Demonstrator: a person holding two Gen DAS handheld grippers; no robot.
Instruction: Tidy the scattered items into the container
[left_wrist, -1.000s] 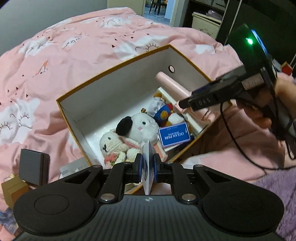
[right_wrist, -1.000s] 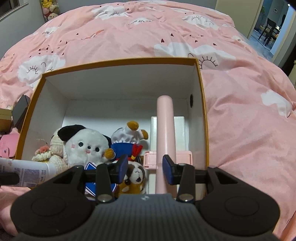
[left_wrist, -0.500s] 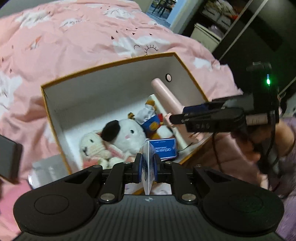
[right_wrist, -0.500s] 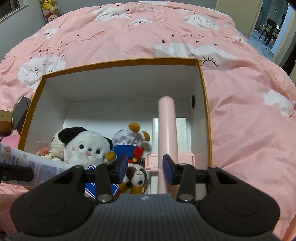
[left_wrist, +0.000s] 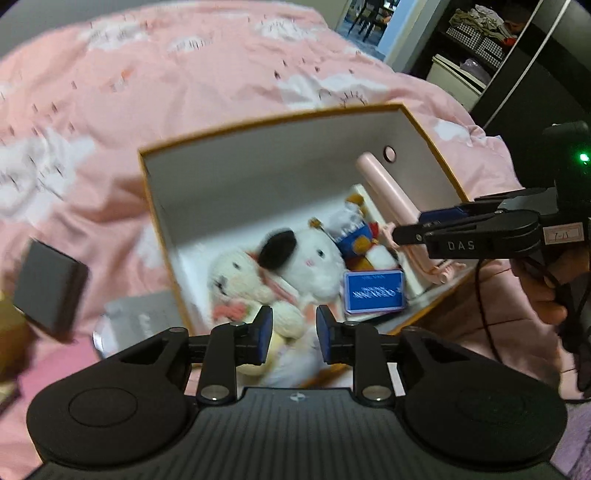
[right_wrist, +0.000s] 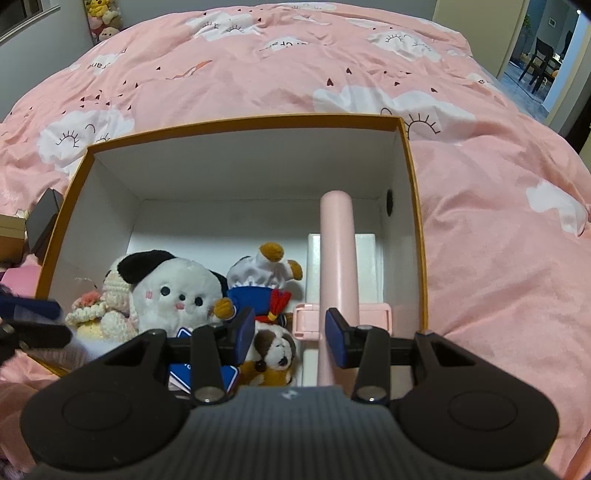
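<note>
An orange-rimmed white box (left_wrist: 280, 114) (right_wrist: 243, 122) sits on the pink bed. Inside lie a white plush with a black ear (left_wrist: 306, 258) (right_wrist: 173, 284), a knitted cream bunny (left_wrist: 236, 280), a sailor duck plush (right_wrist: 266, 284), a brown dog plush (right_wrist: 275, 350), a blue card pack (left_wrist: 373, 291) and a pink stand (left_wrist: 384, 192) (right_wrist: 338, 251). My left gripper (left_wrist: 293, 338) is open and empty above the box's near corner; a blurred white thing lies just below it. My right gripper (right_wrist: 290, 334) is open and empty over the box's near edge.
A dark grey box (left_wrist: 48, 284) and a grey flat pack (left_wrist: 144, 314) lie left of the container on the pink duvet (right_wrist: 295, 59). The right gripper's body (left_wrist: 491, 232) reaches over the box's right edge. Shelves and a doorway stand behind the bed.
My left gripper has opened and let go of the white printed tube, which dropped toward the box. It swung left. The right gripper stayed still and open.
</note>
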